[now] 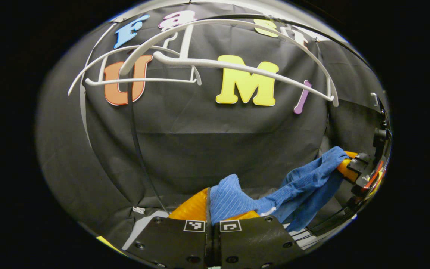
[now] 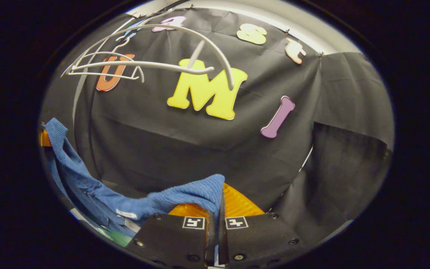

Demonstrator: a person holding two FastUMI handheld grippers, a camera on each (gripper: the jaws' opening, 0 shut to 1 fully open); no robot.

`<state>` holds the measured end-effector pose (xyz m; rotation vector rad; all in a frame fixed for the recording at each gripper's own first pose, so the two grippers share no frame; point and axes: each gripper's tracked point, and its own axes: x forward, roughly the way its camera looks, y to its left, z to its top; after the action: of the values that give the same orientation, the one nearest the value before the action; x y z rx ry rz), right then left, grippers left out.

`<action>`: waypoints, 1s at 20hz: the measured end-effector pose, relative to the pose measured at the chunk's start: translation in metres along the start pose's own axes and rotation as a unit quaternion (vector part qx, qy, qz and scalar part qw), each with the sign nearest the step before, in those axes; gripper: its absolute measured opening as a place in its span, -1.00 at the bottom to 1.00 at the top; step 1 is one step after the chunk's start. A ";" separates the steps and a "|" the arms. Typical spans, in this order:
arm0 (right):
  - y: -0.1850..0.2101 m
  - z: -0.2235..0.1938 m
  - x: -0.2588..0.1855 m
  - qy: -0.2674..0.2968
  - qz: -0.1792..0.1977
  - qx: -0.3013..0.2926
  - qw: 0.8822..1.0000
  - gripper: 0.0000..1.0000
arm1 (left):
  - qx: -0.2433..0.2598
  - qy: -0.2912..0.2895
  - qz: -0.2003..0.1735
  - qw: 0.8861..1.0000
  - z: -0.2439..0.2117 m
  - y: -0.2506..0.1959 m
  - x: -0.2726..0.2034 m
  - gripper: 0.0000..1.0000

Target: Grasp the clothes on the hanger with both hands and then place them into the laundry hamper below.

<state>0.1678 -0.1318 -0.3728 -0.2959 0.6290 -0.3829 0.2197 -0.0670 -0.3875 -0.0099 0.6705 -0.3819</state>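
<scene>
Nearest, left gripper [image 1: 212,220]: fingers pressed together on a fold of the blue cloth [image 1: 293,192], which bunches up just above the tips. From there the cloth runs off to the side, slack and sagging, to the right gripper [image 1: 349,166] at the far edge, where its other end looks clamped.

Right gripper view, same story mirrored — right gripper [image 2: 215,220] fingers closed on a ribbed edge of the cloth [image 2: 99,190], the rest draping away and down toward the left gripper [image 2: 44,139].

Farther back, the white hanger [image 1: 237,67] hangs bare against the black wall, well above the cloth and apart from it.

Progress, as I judge it: both-handed grasp done, cloth off the hanger. Left — lower it into the hamper and let go. Something green shows under the cloth at the bottom rim of the right gripper view; cannot tell if that is the hamper.
</scene>
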 end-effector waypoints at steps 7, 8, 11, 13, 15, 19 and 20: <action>0.058 -0.013 -0.037 0.022 0.086 0.035 0.995 -0.86 | -0.007 0.015 0.005 1.000 -0.022 -0.008 -0.026 -0.99; 0.066 -0.013 -0.042 0.026 0.099 0.042 0.994 -0.87 | -0.008 0.017 0.003 1.000 -0.024 -0.010 -0.032 -0.99; 0.088 -0.002 -0.063 0.031 0.138 0.057 0.988 -0.87 | -0.007 0.016 -0.003 1.000 -0.021 -0.017 -0.048 -0.99; 0.103 0.008 -0.078 0.032 0.166 0.061 0.984 -0.87 | 0.000 0.014 -0.006 1.000 -0.015 -0.022 -0.059 -0.99; 0.116 0.019 -0.094 0.034 0.199 0.069 0.977 -0.87 | 0.007 0.014 -0.010 1.000 -0.011 -0.027 -0.072 -0.99; 0.137 0.038 -0.118 0.037 0.246 0.092 0.964 -0.86 | 0.021 0.014 -0.017 1.000 0.002 -0.035 -0.096 -0.99; 0.143 0.047 -0.126 0.036 0.261 0.104 0.959 -0.87 | 0.019 0.011 -0.025 0.999 0.008 -0.038 -0.103 -0.99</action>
<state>0.1398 0.0563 -0.3267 0.0903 0.7048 0.0506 0.1378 -0.0677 -0.3138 0.0128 0.6863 -0.4440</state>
